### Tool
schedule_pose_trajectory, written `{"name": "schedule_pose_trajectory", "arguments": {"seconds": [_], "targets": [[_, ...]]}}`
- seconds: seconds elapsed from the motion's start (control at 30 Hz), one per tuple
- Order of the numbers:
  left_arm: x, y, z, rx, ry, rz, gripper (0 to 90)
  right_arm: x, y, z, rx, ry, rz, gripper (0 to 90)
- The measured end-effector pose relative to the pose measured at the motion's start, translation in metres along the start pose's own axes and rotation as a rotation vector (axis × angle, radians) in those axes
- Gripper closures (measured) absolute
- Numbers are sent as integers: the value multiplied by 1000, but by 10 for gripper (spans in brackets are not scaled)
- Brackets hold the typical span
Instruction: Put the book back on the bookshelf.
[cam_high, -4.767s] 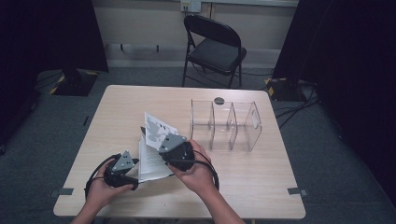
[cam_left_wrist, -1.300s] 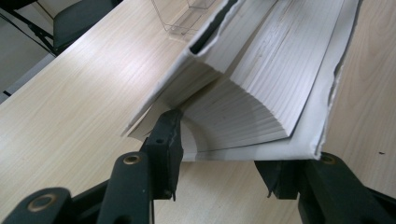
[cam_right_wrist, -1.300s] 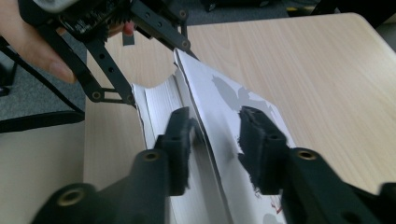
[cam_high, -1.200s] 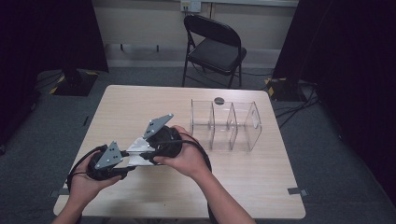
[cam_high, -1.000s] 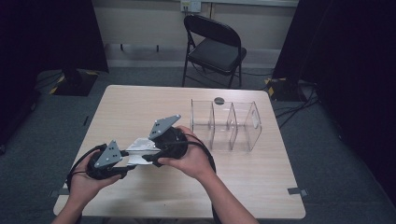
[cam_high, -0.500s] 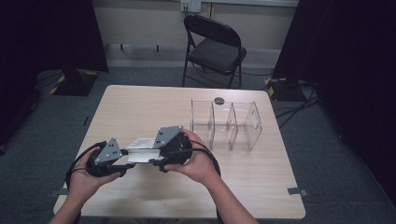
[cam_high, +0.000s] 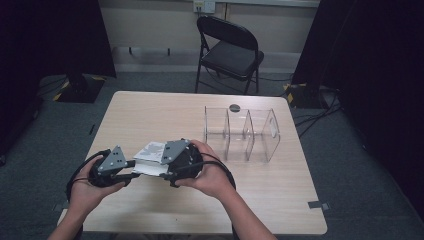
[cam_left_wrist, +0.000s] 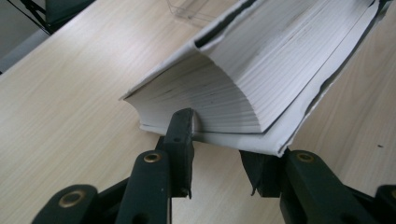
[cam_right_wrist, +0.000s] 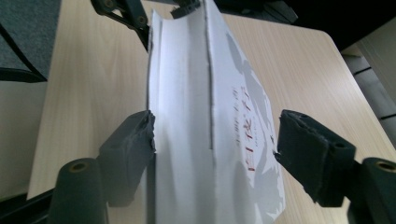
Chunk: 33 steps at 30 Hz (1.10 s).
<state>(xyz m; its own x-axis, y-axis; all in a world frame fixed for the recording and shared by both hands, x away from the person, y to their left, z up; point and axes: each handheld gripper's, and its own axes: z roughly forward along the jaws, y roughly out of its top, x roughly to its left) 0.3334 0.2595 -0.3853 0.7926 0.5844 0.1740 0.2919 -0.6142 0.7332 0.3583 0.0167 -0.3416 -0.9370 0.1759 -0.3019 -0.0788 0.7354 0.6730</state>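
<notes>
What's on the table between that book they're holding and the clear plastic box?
Nothing: in the high view only bare table lies between the book and the clear divided box.

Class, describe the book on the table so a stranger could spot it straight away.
On the pale wooden table, look near the front left, between the person's two hand-held grippers. The book is a thick white paperback with red lettering on its cover. Unlike the clear divided box to its right, it is opaque and gripped.
</notes>
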Motion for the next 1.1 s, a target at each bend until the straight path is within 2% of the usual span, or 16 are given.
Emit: {"name": "schedule_pose_trajectory", "arguments": {"seconds": [0.07, 0.13, 0.17, 0.23, 0.4, 0.5, 0.53, 0.57, 0.6, 0.7, 0.73, 0.77, 0.8, 0.87, 0.93, 1.1], "targets": [[1, -2, 1, 16, 12, 9, 650, 1, -3, 5, -1, -2, 8, 273], [2, -4, 1, -24, 9, -21, 642, 4, -3, 7, -9, -21, 5, 304], [2, -3, 1, -16, 9, -16, 642, 5, -3, 7, -24, -26, 3, 307], [2, -2, 1, -10, 13, -12, 638, 5, -4, 12, -47, 3, 43, 279], [3, -3, 2, -20, 12, -23, 638, 11, -1, 14, -11, -14, 11, 277], [0, -1, 2, -22, 9, -28, 638, 11, -2, 14, -13, -18, 29, 286], [0, -1, 3, -14, 4, -16, 636, 10, -3, 15, -9, -25, 36, 336], [-1, 0, 3, -11, 8, -9, 636, 9, -4, 15, -15, 10, 53, 444], [-2, 1, 4, -14, 10, -8, 641, 8, -4, 15, -16, 42, 65, 473], [-4, 1, 5, -3, -2, -2, 635, 6, -4, 13, -3, 53, 76, 550], [-5, 0, 7, 5, -1, 6, 635, 3, -5, 9, -28, 68, 88, 748], [-5, -1, 7, -12, -6, -3, 625, -2, -5, 2, -70, 100, 118, 842], [-4, -1, 7, -24, -13, -6, 622, -5, -4, 0, -62, 110, 131, 840], [-6, 0, 10, -13, -8, 2, 623, -3, -3, 1, -30, 99, 70, 840], [-6, -1, 11, -15, -10, -4, 623, -3, -2, 2, -1, 105, 70, 845], [-6, -1, 11, -23, -18, -7, 622, -5, -4, 1, -16, 113, 85, 857]]}}
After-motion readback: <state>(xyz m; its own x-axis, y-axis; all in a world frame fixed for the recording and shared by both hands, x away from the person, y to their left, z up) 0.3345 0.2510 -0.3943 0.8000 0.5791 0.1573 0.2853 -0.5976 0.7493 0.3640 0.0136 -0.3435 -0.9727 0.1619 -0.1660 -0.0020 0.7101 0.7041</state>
